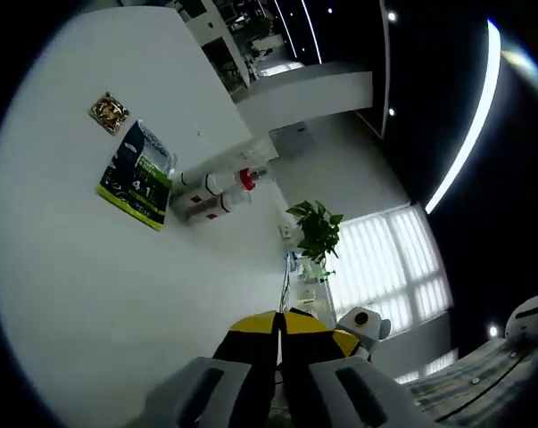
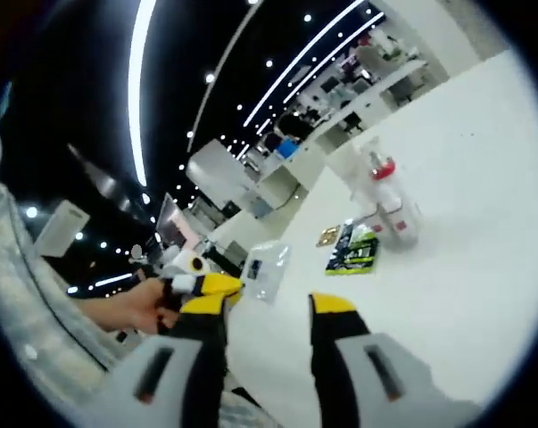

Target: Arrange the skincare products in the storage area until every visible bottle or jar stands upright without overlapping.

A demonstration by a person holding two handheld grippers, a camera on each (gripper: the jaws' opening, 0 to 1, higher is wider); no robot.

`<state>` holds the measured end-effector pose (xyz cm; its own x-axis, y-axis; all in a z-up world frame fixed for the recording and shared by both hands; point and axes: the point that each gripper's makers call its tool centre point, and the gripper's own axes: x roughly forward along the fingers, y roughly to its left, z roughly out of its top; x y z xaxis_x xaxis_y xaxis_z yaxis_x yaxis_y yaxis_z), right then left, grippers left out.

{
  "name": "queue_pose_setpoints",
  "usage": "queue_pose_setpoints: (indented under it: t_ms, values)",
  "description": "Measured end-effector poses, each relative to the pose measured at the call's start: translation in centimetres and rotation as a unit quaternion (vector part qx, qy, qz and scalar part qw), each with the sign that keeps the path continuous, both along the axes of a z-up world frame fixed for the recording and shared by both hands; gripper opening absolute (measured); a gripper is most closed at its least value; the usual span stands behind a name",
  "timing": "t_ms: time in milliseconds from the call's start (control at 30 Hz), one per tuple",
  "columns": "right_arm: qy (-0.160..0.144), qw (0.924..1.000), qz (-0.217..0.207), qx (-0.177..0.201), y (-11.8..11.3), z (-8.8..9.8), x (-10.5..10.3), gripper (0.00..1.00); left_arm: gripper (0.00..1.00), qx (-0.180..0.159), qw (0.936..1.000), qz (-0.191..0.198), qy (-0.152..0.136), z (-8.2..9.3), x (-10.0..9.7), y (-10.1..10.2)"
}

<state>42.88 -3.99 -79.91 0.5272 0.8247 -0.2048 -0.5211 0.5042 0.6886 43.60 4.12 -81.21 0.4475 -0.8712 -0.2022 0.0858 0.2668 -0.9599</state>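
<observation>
In the left gripper view, the left hand-held gripper (image 1: 280, 334) has its yellow-tipped jaws pressed together with nothing between them, hanging above a white table (image 1: 63, 294). Well ahead of those jaws, toward the far part of the table, two white bottles (image 1: 217, 194) lie on their sides, one just beside the other, with a red cap at one end. Touching or just beside them, on the side farther from the window, lies a dark packet with a green edge (image 1: 139, 175), flat on the table, and beyond that a small gold-patterned square (image 1: 109, 111) sits apart. A green potted plant (image 1: 317, 229) stands past the table edge, ahead and slightly right of the jaws. In the right gripper view, the right hand-held gripper (image 2: 267, 312) holds its jaws spread wide, empty, over the same white table (image 2: 483, 250). Ahead and to the right of them the bottles (image 2: 392, 203) appear with the red cap, whether leaning or lying I cannot tell; the dark green packet (image 2: 356, 250) lies just in front of them, nearer the jaws. A clear packet (image 2: 267, 267) lies near the left jaw tip. At left, a hand (image 2: 142, 308) grips the other hand-held gripper.
</observation>
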Motion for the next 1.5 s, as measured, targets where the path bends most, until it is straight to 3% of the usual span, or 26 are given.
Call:
queue_pose_setpoints:
  t_ms: [267,433,667,1067,1300,1500]
  values:
    - [-0.002,0.9969,-0.023,-0.075,-1.6,-1.8,-1.4,0.53,0.00,0.028,0.9995,0.009,0.012,-1.9,2.2,3.4]
    - [-0.017,0.9911,-0.032,-0.128,-2.3,-2.5,-2.4,0.56,0.00,0.041,0.9989,0.013,0.019,-2.9,3.5,5.2]
    - [-0.017,0.9901,-0.052,-0.129,-3.3,-1.8,-2.2,0.56,0.00,0.047,0.9979,0.031,0.032,-4.1,5.6,7.2]
    - [-0.044,0.9799,-0.086,-0.175,-4.4,-0.9,-2.1,0.59,0.00,0.072,0.9953,0.044,0.049,-6.0,8.4,9.2]
    - [-0.046,0.9725,-0.090,-0.210,-4.7,-1.8,-1.9,0.64,0.00,0.094,0.9924,0.047,0.063,-7.5,9.2,10.2]
    - [-0.030,0.9682,-0.098,-0.228,-5.4,-2.8,-1.7,0.65,0.00,0.113,0.9892,0.049,0.079,-8.9,9.7,11.1]
